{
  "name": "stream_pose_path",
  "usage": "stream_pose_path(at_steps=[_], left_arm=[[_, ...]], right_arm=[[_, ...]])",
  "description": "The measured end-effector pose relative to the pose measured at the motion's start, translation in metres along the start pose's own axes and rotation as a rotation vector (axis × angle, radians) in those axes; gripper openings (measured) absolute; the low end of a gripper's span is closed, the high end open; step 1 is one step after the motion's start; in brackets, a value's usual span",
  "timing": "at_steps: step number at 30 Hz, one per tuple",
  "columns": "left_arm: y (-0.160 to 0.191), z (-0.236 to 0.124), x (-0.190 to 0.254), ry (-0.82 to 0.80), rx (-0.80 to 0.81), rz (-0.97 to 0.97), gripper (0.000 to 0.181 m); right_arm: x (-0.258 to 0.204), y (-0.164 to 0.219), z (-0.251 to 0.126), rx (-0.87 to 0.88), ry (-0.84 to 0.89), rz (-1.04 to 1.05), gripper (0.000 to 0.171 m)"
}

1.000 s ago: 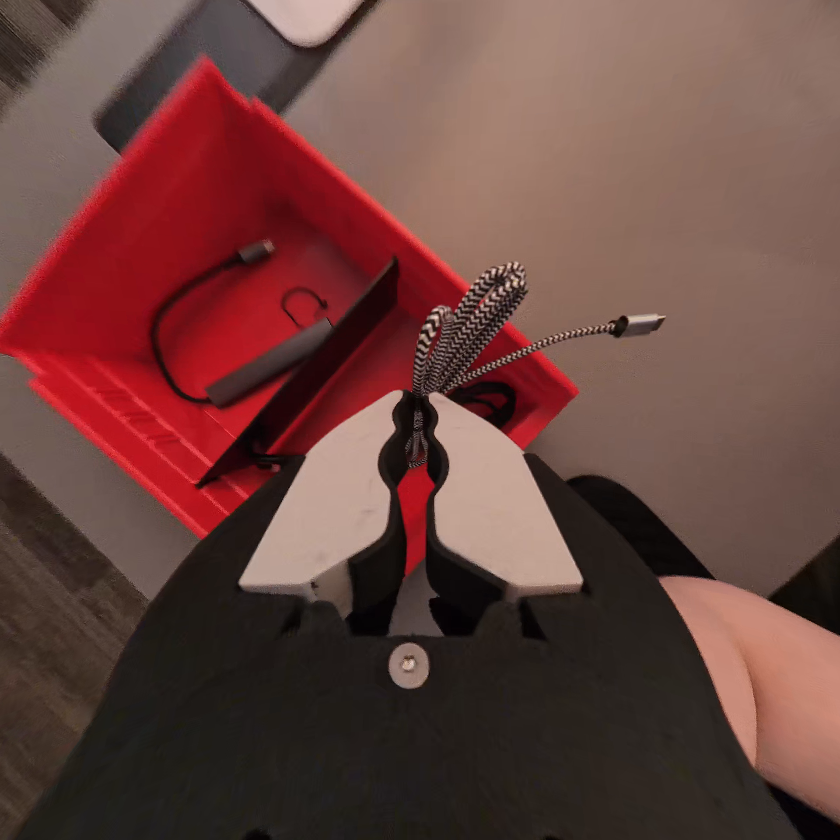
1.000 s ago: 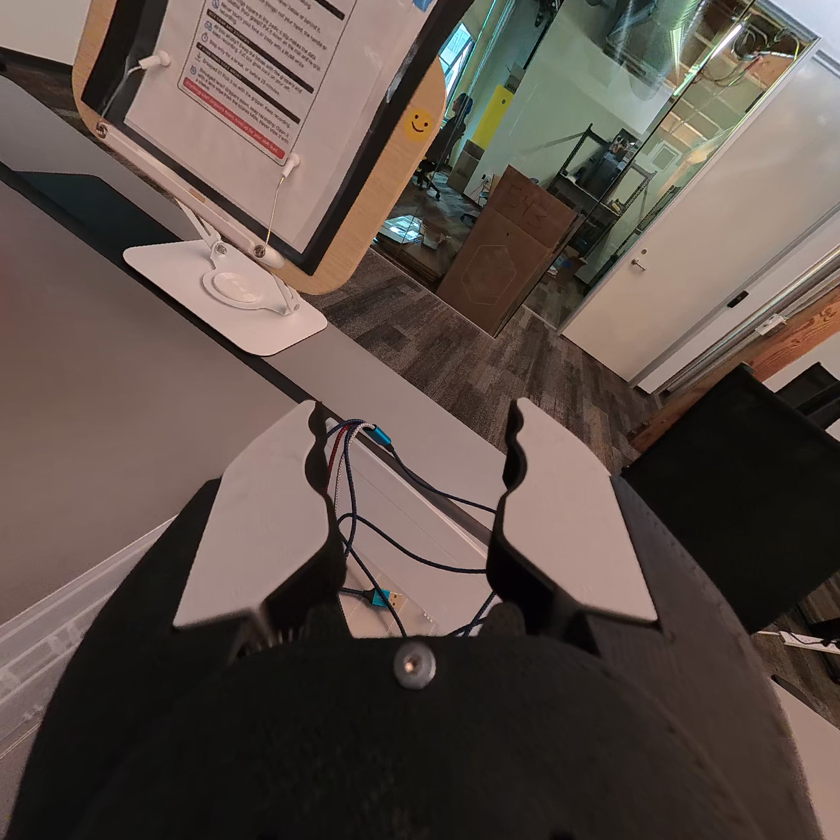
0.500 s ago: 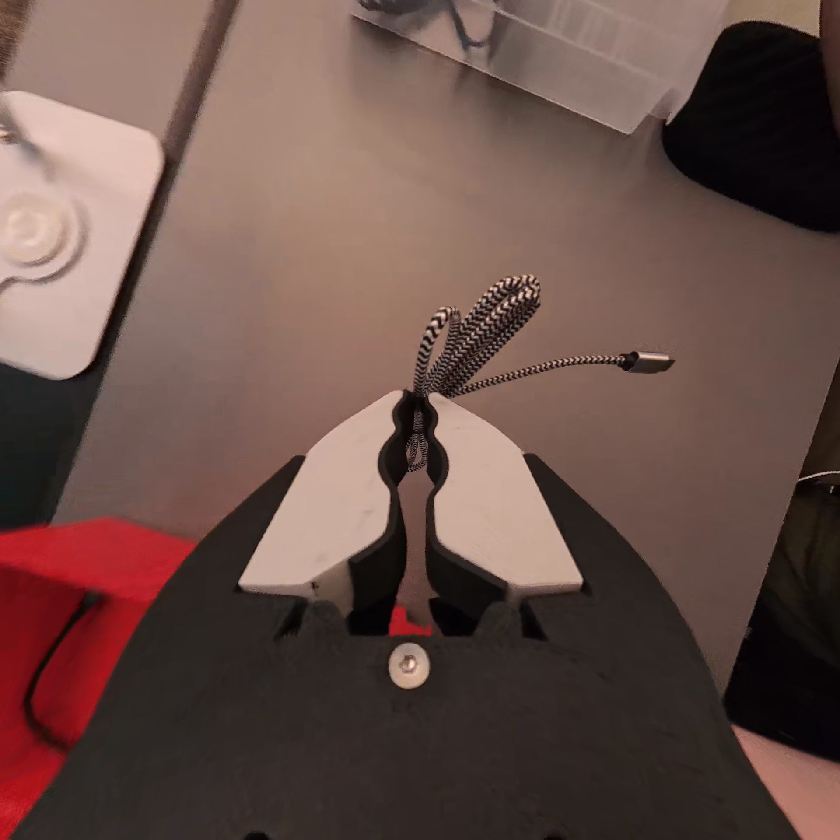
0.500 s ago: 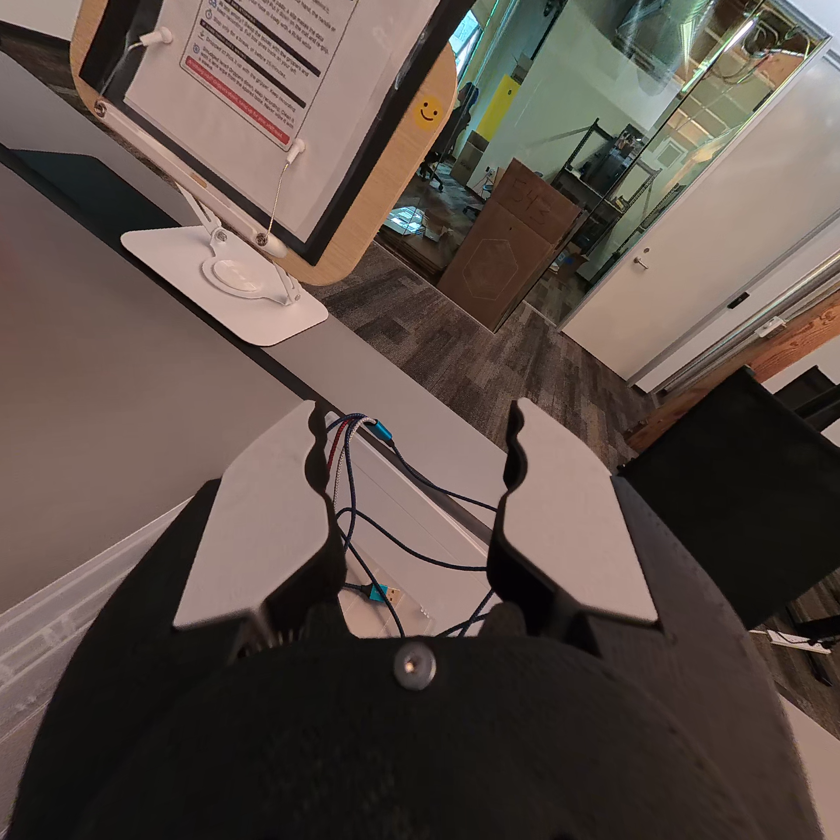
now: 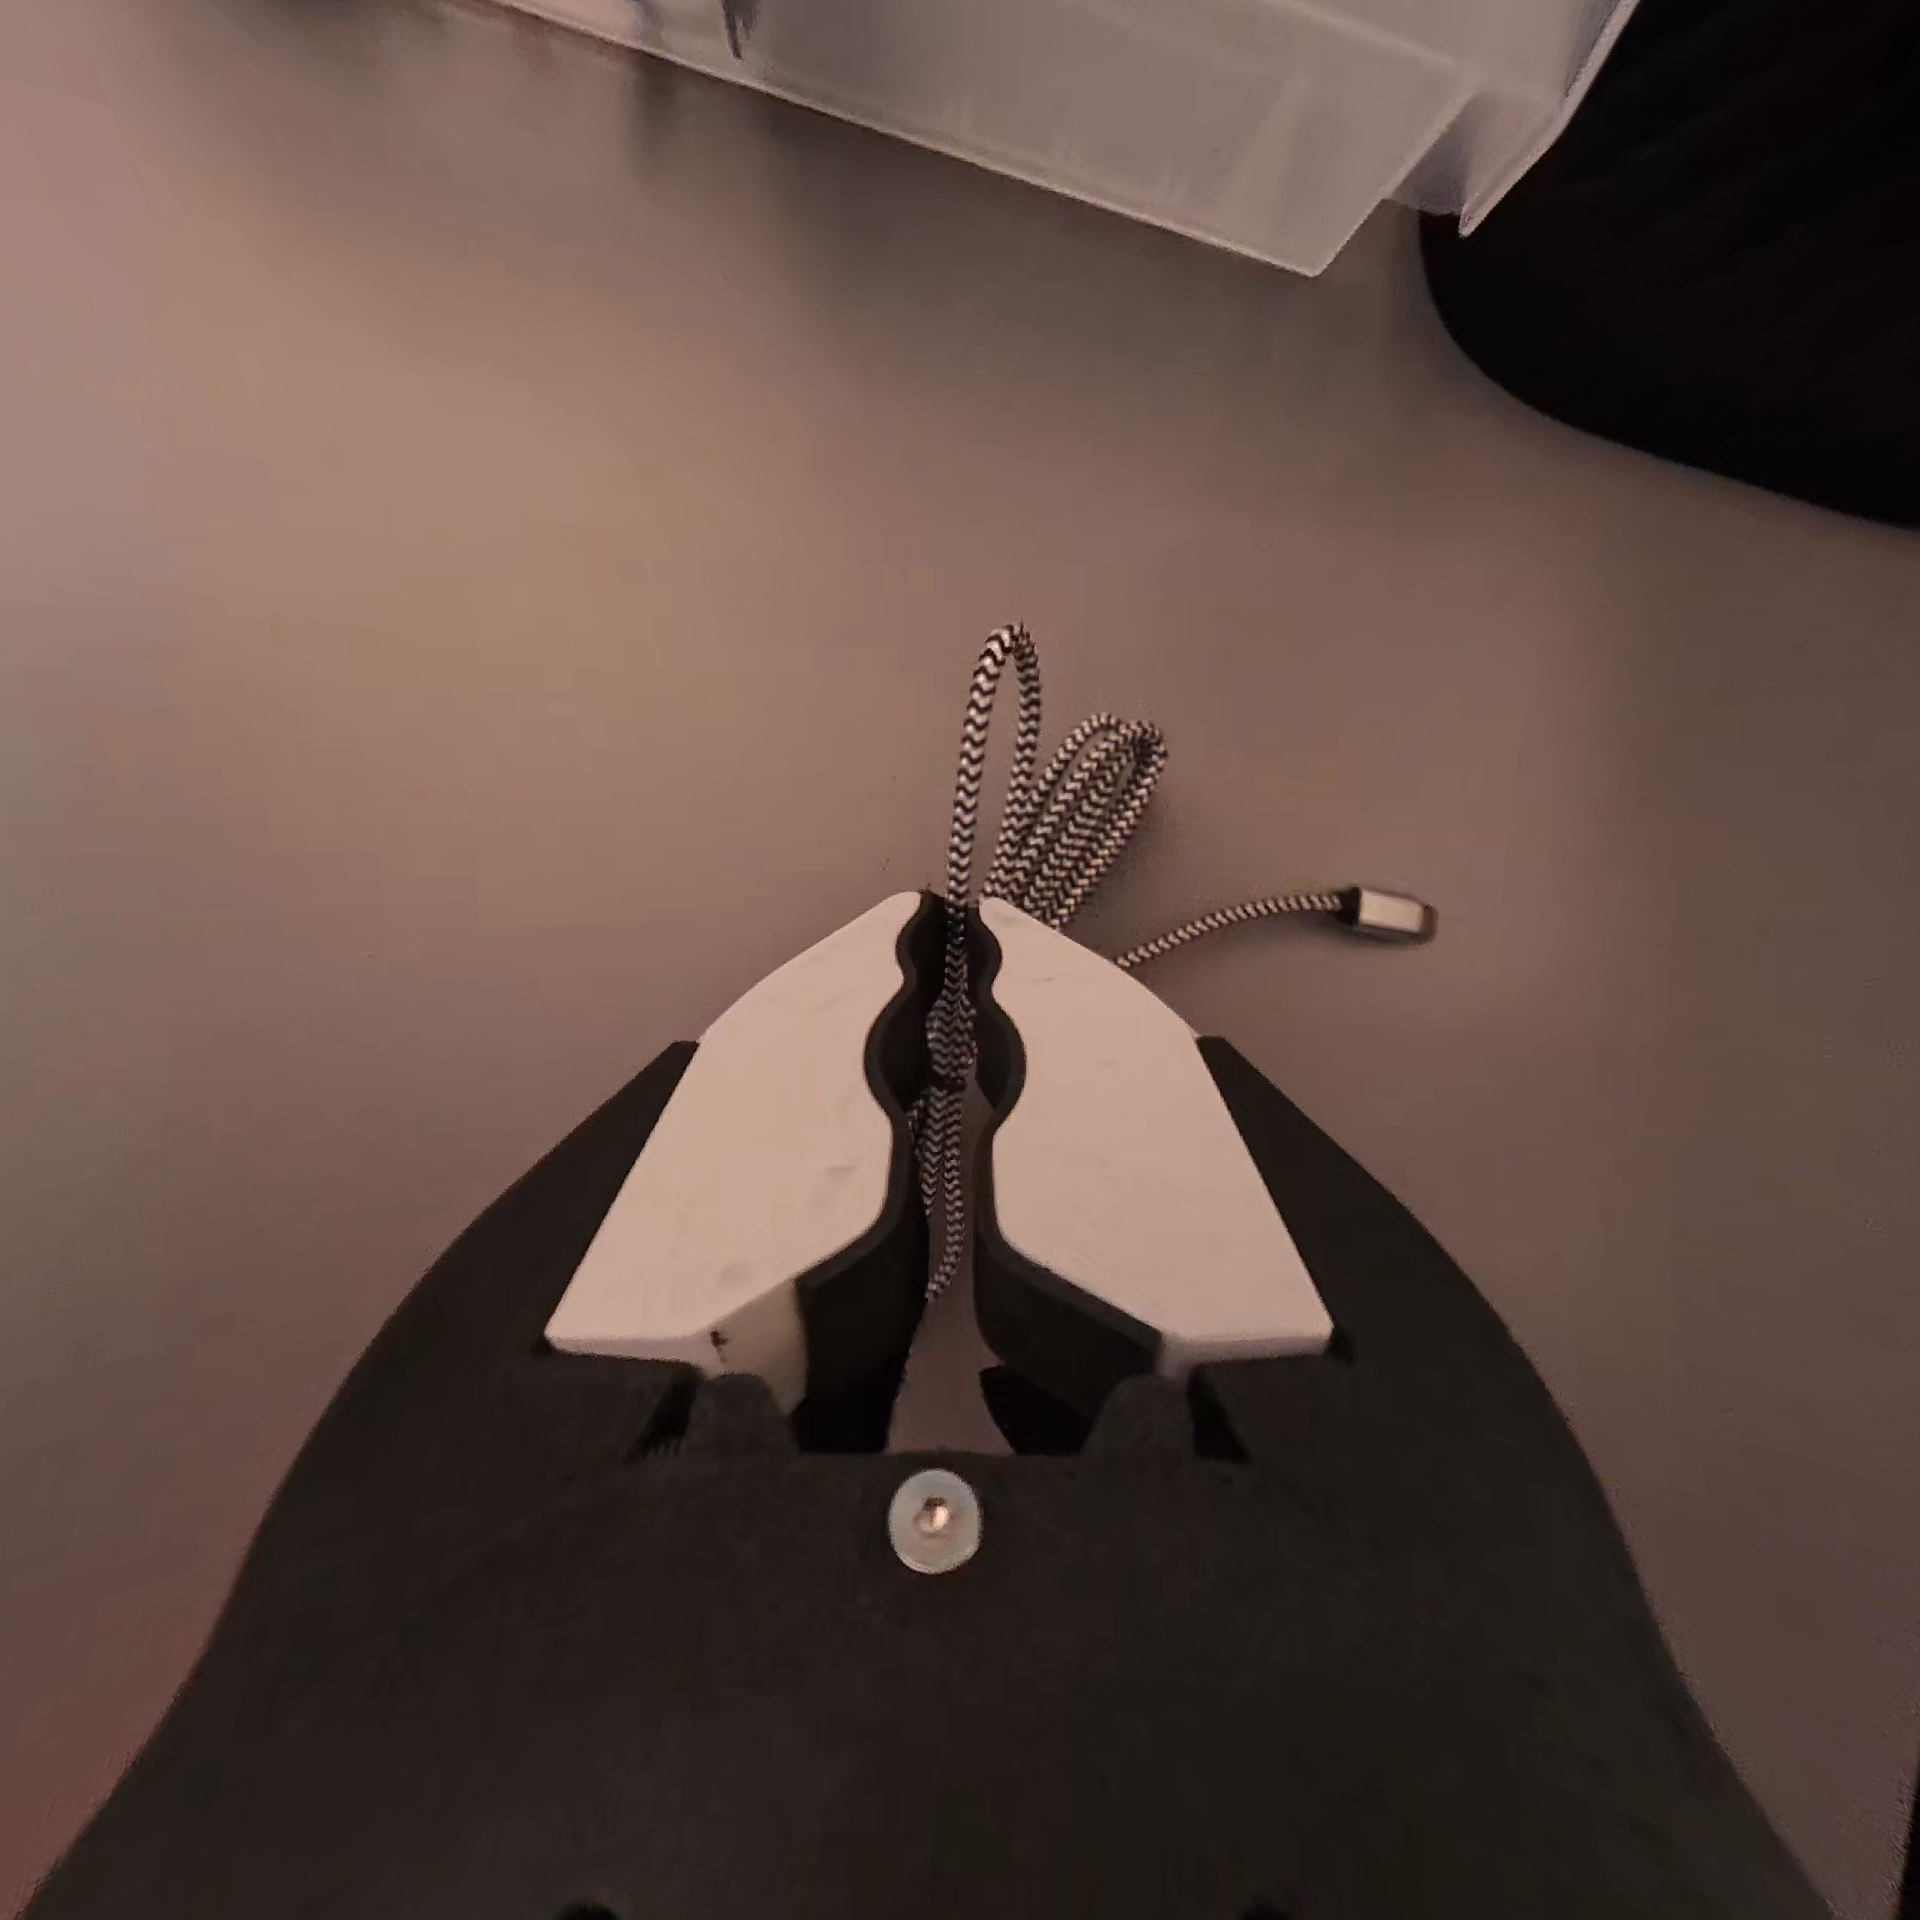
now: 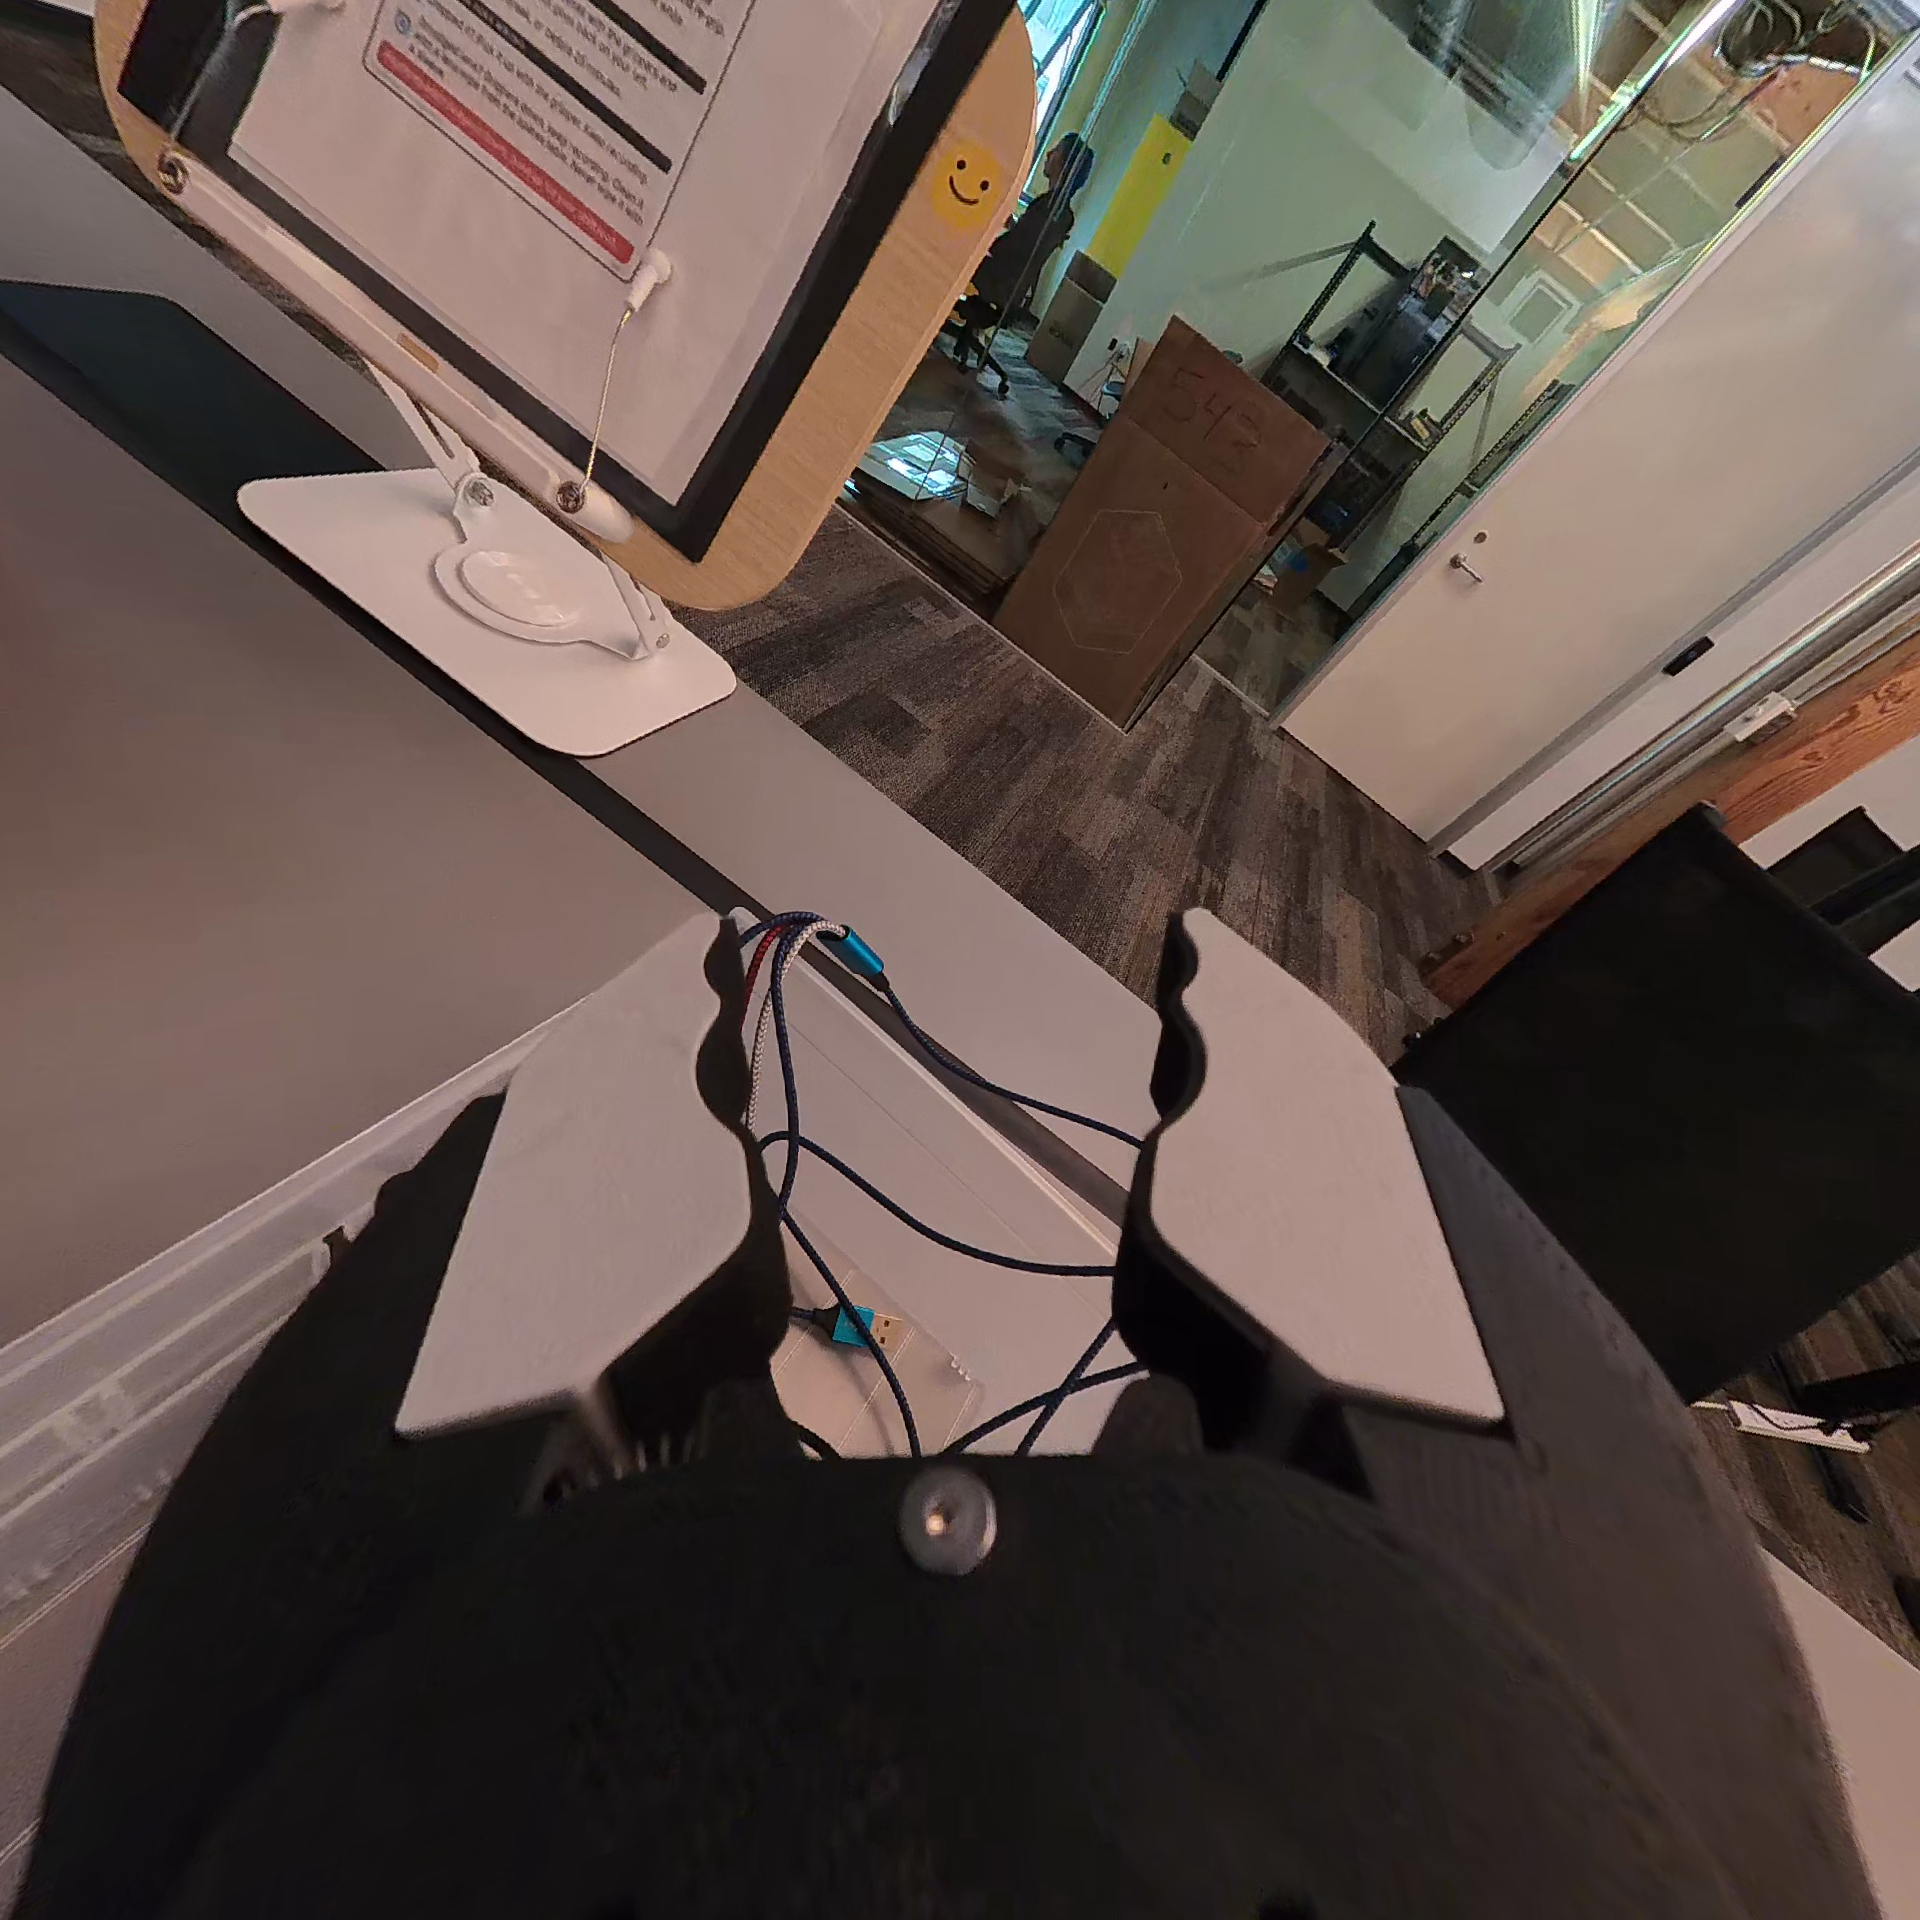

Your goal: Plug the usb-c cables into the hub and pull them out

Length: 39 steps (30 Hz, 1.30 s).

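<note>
USB-C cable [image 5: 1075, 805]: black-and-white braided, folded into loops, and pinched in your left hand-held gripper [image 5: 951, 914]; the loops stick out past the fingertips over the grey worktop [image 5: 520, 623].
Cable plug [image 5: 1387, 916]: silver, on a short free end that curves out to the right of the fingers, just above or on the worktop; you cannot tell which from this view.
Left hand-held gripper: your jaws are nearly together, clamped on the cable bundle, with strands running down through the wavy slot between the white fingers [image 5: 748, 1132].
Right hand-held gripper [image 6: 945, 935]: your jaws stand wide apart and hold nothing.
Clear bin [image 5: 1195, 125]: translucent plastic, at the far edge of the left wrist view; in the right wrist view it lies directly below your open fingers.
Blue cables [image 6: 935, 1226]: a tangle of dark blue braided leads inside that bin, with a turquoise USB-A plug [image 6: 862, 1330] on its floor and a red, white and blue split end at the bin's rim.
Document stand [image 6: 499, 592]: white base on the worktop, well beyond the bin, holding a printed sheet.
</note>
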<state>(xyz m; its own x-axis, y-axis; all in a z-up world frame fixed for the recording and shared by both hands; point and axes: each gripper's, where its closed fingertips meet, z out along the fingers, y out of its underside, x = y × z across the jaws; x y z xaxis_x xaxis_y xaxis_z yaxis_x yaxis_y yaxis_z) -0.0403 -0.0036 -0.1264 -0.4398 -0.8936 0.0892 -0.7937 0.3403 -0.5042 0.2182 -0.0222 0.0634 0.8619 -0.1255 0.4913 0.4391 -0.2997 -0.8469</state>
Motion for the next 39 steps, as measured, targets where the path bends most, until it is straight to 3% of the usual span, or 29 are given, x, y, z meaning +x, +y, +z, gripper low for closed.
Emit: stream_pose_path(at_steps=[6, 10, 12, 15, 18, 20, 24, 27, 32, 39], left_arm=[[0.001, 0.019, 0.005, 0.025, -0.004, 0.033, 0.003], [-0.011, 0.013, 0.013, 0.077, 0.072, 0.049, 0.032], [-0.018, -0.003, 0.009, 0.061, 0.112, 0.057, 0.047], [-0.029, -0.046, -0.004, -0.008, 0.211, 0.064, 0.052], [-0.024, -0.108, -0.031, -0.18, 0.274, 0.021, 0.053], [0.012, -0.146, -0.044, -0.263, 0.162, -0.06, 0.063], [0.12, -0.206, -0.048, -0.396, -0.104, -0.123, 0.064], [0.18, -0.229, -0.047, -0.417, -0.151, -0.174, 0.058], [0.221, -0.224, -0.058, -0.244, -0.019, -0.348, 0.048], [0.258, -0.182, -0.062, -0.012, -0.071, -0.438, 0.054]], right_arm=[[0.001, 0.003, 0.0, -0.01, -0.001, 0.0, 0.078], [0.001, 0.006, 0.001, -0.02, -0.001, -0.003, 0.078], [0.0, 0.006, 0.002, -0.023, -0.004, -0.005, 0.078], [-0.001, 0.008, 0.004, -0.032, -0.007, -0.008, 0.078], [-0.002, 0.01, 0.007, -0.048, -0.006, -0.022, 0.077], [-0.003, 0.012, 0.008, -0.058, -0.006, -0.033, 0.078], [-0.005, 0.014, 0.011, -0.069, -0.014, -0.037, 0.078], [-0.007, 0.015, 0.013, -0.076, -0.021, -0.039, 0.078], [-0.011, 0.018, 0.014, -0.09, -0.03, -0.05, 0.078], [-0.013, 0.022, 0.014, -0.097, -0.05, -0.04, 0.078]])
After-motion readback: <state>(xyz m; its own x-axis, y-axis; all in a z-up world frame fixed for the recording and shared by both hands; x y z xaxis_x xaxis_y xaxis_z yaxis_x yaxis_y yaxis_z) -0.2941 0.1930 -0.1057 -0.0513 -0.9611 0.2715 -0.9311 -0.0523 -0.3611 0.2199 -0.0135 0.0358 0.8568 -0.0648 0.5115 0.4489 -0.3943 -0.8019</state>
